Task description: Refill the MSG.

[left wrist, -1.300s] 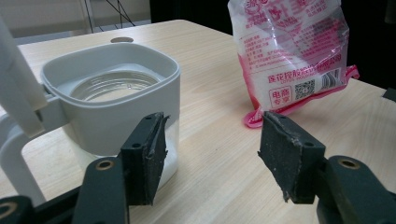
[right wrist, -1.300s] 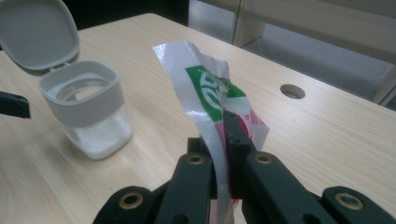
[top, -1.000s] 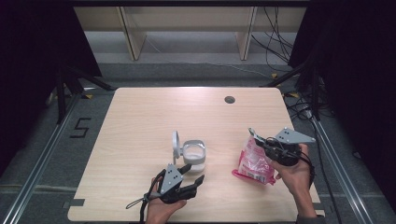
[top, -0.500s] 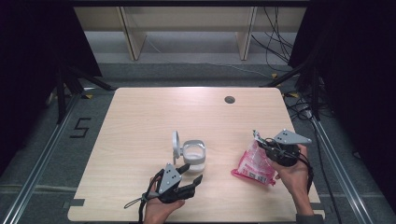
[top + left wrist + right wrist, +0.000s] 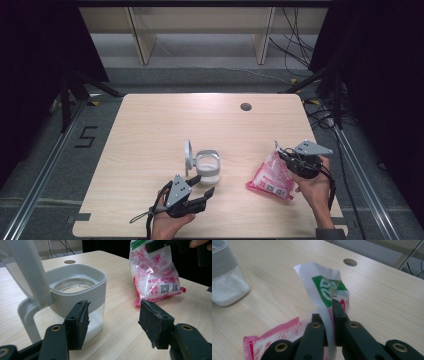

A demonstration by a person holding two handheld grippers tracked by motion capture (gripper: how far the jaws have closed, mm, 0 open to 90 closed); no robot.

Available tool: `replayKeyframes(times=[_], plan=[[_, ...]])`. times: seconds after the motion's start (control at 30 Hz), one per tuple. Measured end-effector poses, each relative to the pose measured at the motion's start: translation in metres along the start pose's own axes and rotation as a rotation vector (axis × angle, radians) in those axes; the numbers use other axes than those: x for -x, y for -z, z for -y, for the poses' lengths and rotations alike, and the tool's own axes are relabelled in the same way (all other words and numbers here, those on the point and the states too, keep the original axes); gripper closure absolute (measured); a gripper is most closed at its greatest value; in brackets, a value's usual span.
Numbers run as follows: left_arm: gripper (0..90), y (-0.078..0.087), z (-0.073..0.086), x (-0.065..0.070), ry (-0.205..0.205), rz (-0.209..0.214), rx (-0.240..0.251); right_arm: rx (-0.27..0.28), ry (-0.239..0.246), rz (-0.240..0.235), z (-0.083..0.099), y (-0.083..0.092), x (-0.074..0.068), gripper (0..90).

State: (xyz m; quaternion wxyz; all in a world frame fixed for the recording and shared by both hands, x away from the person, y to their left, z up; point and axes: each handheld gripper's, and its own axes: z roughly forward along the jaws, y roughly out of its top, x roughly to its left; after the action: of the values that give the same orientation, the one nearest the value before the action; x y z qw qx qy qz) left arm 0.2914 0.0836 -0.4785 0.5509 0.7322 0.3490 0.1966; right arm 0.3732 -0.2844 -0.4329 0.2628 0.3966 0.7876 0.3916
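- High view, nearest me first: my left gripper [image 5: 204,186] sits at about 7 o'clock on the table [image 5: 150,125], jaws spread wide with nothing between them, aimed toward the container.
- Left gripper view confirms it: both black pads [image 5: 80,322] stand apart over bare wood, the container just beyond the left pad, not touched.
- At about 4 o'clock my right gripper [image 5: 281,152] is clamped tight on the torn top edge of the pink bag [image 5: 272,177], whose lower end rests on the table.
- Right gripper view: the jaws are pinched on a strip of clear and green plastic at the bag's mouth [image 5: 325,290], which stands up above them.
- Just past my left gripper, near the table's centre, stands the clear container [image 5: 207,167] with its white collar and its lid [image 5: 188,156] flipped upright at 9 o'clock of the opening; some white powder already lies in the bottom [image 5: 93,326].
- Far off at 1 o'clock is the cable hole [image 5: 245,106].
- My reading: I am between opening the bag and pouring. Next I should steady the container with the left jaws, then lift the bag over the opening and tip it mouth-down without slipping off the thin film.
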Motion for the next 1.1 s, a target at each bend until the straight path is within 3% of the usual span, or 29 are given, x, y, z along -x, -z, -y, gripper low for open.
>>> replayKeyframes(times=[0.07, 0.17, 0.27, 0.33, 0.37, 0.43, 0.63, 0.67, 0.8, 1.0, 1.1], plan=[[40.2, 0.001, -0.001, -0.003, -0.021, 0.008, 0.007, 0.005, 0.013, 0.01, 0.001, -0.002, 0.002, 88.7], [40.2, 0.004, -0.002, -0.005, -0.03, -0.007, 0.002, -0.004, -0.009, 0.017, 0.002, -0.002, 0.003, 88.0], [40.1, 0.003, -0.001, -0.007, -0.025, -0.013, -0.005, -0.02, -0.012, 0.017, 0.004, -0.003, 0.005, 86.9], [40.1, 0.002, 0.0, -0.007, 0.002, -0.016, 0.002, -0.012, -0.009, 0.032, 0.005, -0.004, 0.006, 86.7], [40.1, 0.002, 0.0, -0.009, -0.025, -0.01, 0.0, -0.01, -0.012, 0.04, 0.006, -0.004, 0.007, 86.7], [40.1, 0.002, 0.0, -0.007, 0.001, -0.02, -0.001, -0.012, -0.02, 0.041, 0.006, -0.004, 0.008, 86.1], [40.0, 0.002, 0.001, -0.008, 0.0, -0.025, -0.008, -0.031, -0.04, 0.065, 0.01, -0.004, 0.012, 81.8], [40.0, 0.002, 0.001, -0.007, 0.0, -0.026, -0.007, -0.02, -0.065, 0.064, 0.01, -0.004, 0.012, 81.9], [40.0, 0.002, 0.001, -0.008, -0.001, -0.026, -0.008, -0.023, -0.048, 0.077, 0.011, -0.004, 0.014, 81.9], [40.0, 0.002, 0.001, -0.007, -0.001, -0.023, -0.009, -0.049, -0.091, 0.078, 0.013, -0.003, 0.016, 79.7], [40.0, 0.001, 0.001, -0.007, -0.002, -0.021, -0.008, -0.054, -0.08, 0.094, 0.013, -0.004, 0.016, 79.0]])
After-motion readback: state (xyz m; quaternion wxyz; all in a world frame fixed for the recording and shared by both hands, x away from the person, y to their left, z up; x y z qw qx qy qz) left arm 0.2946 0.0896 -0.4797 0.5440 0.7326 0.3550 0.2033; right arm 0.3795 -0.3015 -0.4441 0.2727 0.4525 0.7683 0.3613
